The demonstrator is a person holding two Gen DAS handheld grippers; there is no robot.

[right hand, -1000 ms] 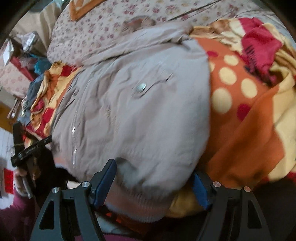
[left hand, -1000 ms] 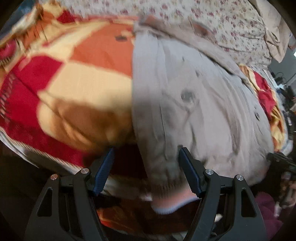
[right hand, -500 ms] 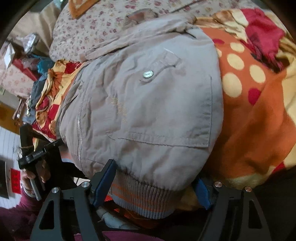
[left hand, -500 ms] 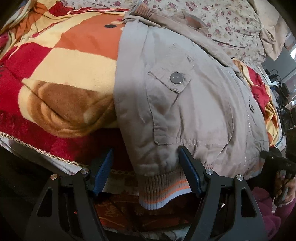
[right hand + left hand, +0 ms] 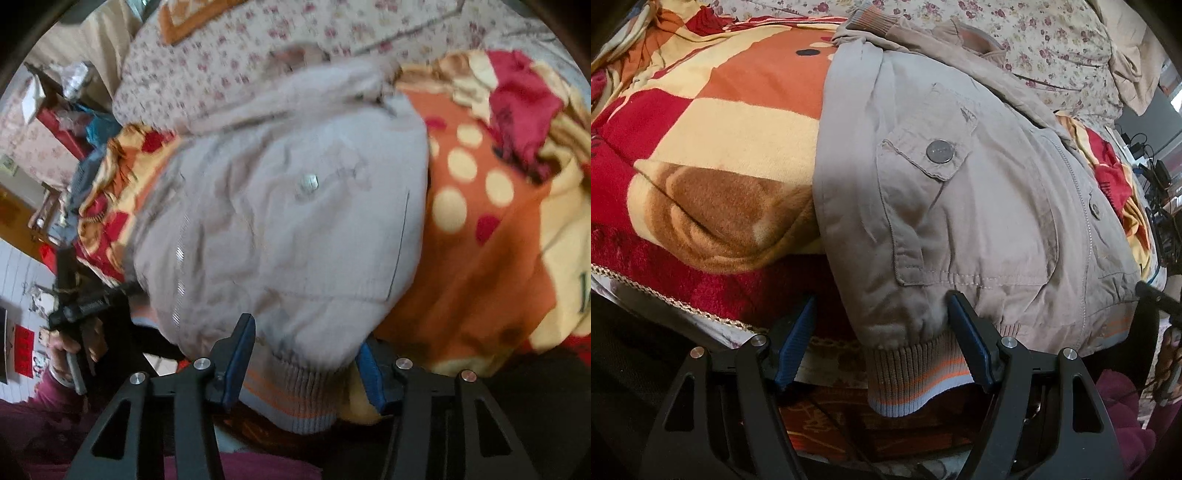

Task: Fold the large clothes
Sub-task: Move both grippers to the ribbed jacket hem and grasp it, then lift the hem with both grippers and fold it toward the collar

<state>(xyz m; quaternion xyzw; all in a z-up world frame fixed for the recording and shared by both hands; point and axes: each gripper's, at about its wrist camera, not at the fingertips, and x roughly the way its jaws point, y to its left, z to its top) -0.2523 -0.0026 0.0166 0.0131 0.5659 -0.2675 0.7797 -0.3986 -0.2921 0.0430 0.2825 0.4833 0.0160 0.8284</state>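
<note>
A beige zip jacket (image 5: 960, 206) with snap pockets and a ribbed, orange-striped hem lies flat on the bed, hem toward me and hanging over the bed edge. My left gripper (image 5: 882, 343) is open, its jaws standing either side of the hem's left corner (image 5: 916, 373). In the right wrist view the jacket (image 5: 280, 236) is blurred. My right gripper (image 5: 306, 358) is open, its jaws around the hem's right corner (image 5: 295, 395). The left gripper also shows at the left of the right wrist view (image 5: 81, 306).
An orange, red and cream blanket (image 5: 713, 147) covers the bed under the jacket (image 5: 498, 240). A floral sheet (image 5: 1052, 48) lies at the far end. Room clutter and cables (image 5: 1156, 192) sit beyond the bed's right side.
Both grippers have come closer to the jacket's hem corners. The right gripper's jaws have narrowed around the hem. The right view has gone blurry with motion.
</note>
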